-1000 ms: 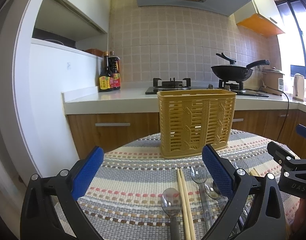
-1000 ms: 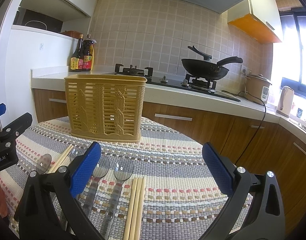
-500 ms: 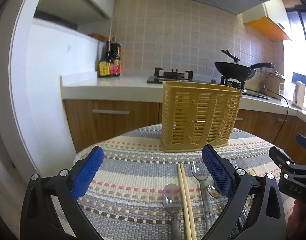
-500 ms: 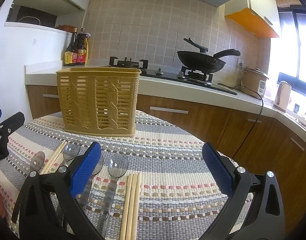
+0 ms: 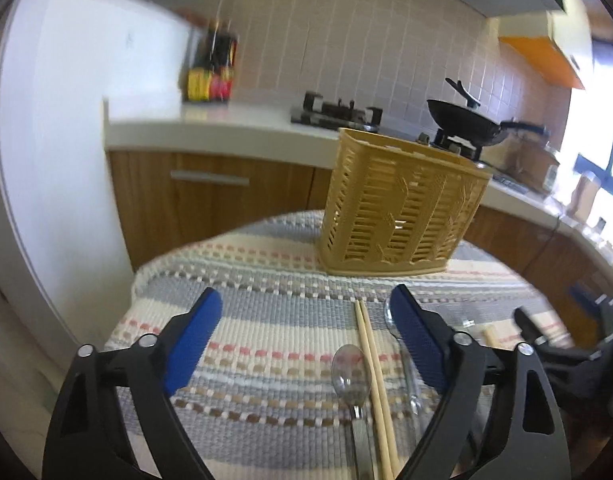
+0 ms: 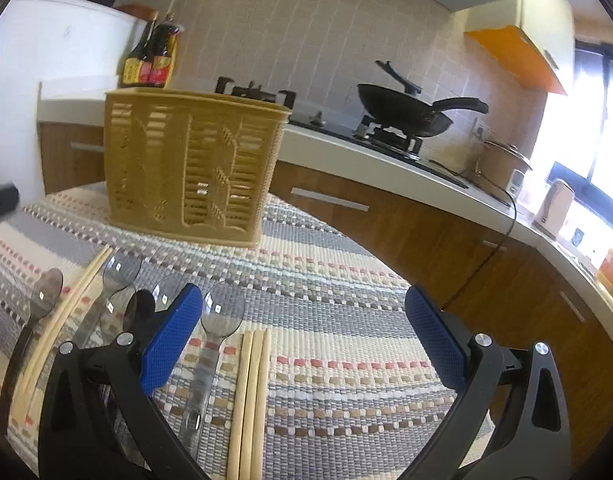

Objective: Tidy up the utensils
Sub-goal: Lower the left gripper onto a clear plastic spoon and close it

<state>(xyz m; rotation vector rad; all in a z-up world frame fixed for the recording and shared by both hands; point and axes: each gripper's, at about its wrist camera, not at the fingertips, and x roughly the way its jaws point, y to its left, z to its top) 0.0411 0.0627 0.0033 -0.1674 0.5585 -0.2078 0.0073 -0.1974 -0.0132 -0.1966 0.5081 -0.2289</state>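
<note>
A tan slotted utensil basket [image 5: 402,204] stands at the far side of the round table; it also shows in the right wrist view [image 6: 190,168]. Several clear plastic spoons [image 6: 220,320] and two pairs of wooden chopsticks [image 6: 252,392] lie on the striped mat. In the left wrist view a spoon [image 5: 350,372] and a chopstick pair [image 5: 372,372] lie between the fingers. My left gripper [image 5: 306,332] is open and empty above the mat. My right gripper [image 6: 302,332] is open and empty, its left finger over the spoons.
The striped woven mat [image 6: 338,280] covers the round table. Behind it runs a kitchen counter [image 5: 210,136] with a gas stove, a black wok [image 6: 406,110] and sauce bottles [image 6: 150,60]. A white wall unit [image 5: 66,160] stands to the left.
Both grippers have tilted and drawn a little closer to the table and utensils. The views rolled, and the left view is blurred by motion. Both stayed open and empty.
</note>
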